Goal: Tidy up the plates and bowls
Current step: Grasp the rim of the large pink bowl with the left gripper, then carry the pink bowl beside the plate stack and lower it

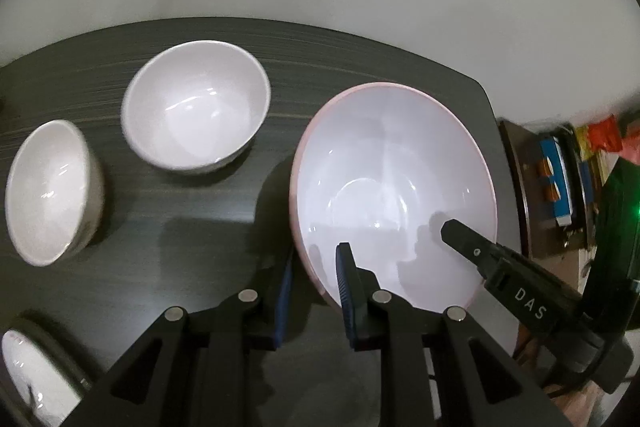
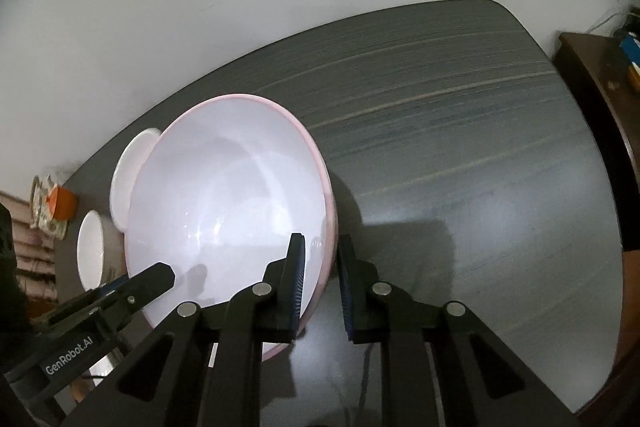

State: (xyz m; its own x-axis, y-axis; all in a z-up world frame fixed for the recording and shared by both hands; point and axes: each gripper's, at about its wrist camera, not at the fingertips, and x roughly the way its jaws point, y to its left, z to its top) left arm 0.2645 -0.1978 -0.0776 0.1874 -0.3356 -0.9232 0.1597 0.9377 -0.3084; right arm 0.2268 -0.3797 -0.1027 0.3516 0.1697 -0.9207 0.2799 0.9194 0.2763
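- Pink bowl sits on the surface, right of two white bowls.
- Left tongs and right tongs both straddle its rim, not clamped.
- We advise closing evenly, then lifting level.

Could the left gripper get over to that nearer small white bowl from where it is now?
Probably yes. The left gripper straddles the pink bowl's rim, as does the right gripper. The small bowl stands apart to the left, with only bare table between.
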